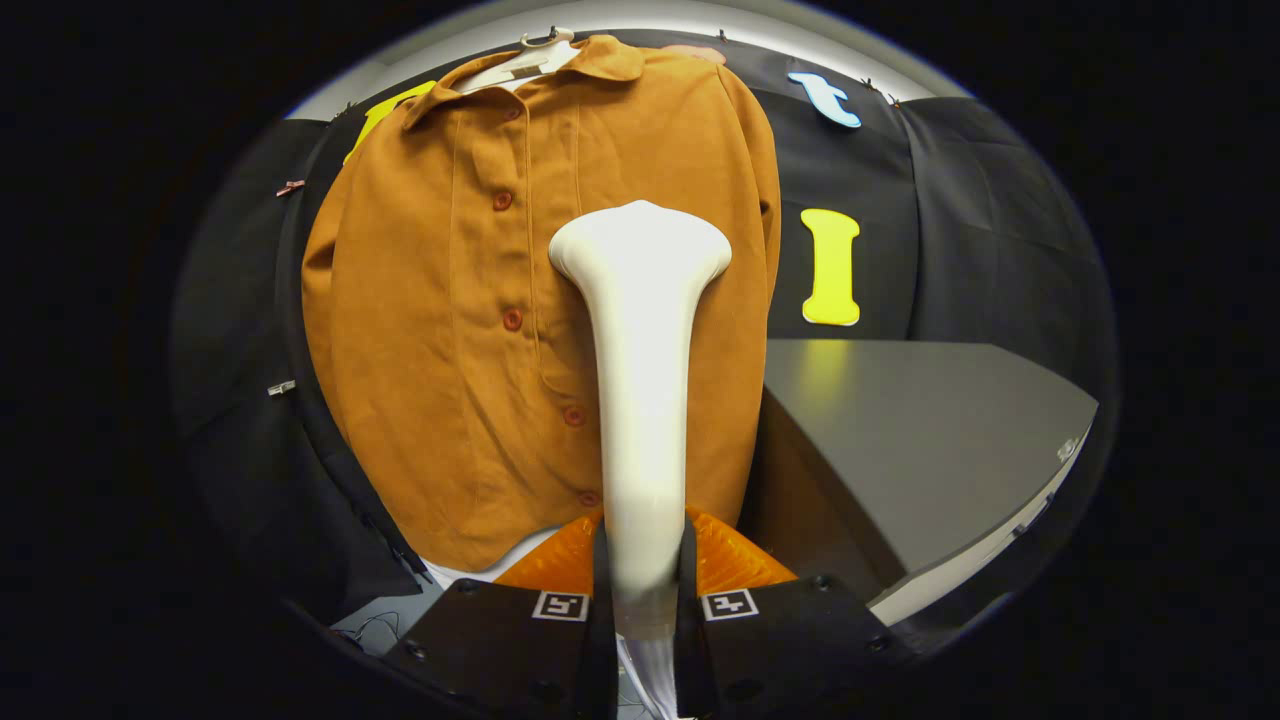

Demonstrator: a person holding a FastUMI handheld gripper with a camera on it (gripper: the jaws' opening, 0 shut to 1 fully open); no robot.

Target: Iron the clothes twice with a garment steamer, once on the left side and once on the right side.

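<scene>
My gripper point(642, 590) clamps the steamer point(640, 330), its head at the shirt point(440, 330) right of the buttons; next, I stroke downward.

A dark grey, smooth-topped worktop point(900, 440) stood at the right, its pale front edge nearer. A white plastic hanger point(545, 45) hung far off. Small metal clips point(281, 387) pinned the black cloth wall point(980, 220) at left.
</scene>
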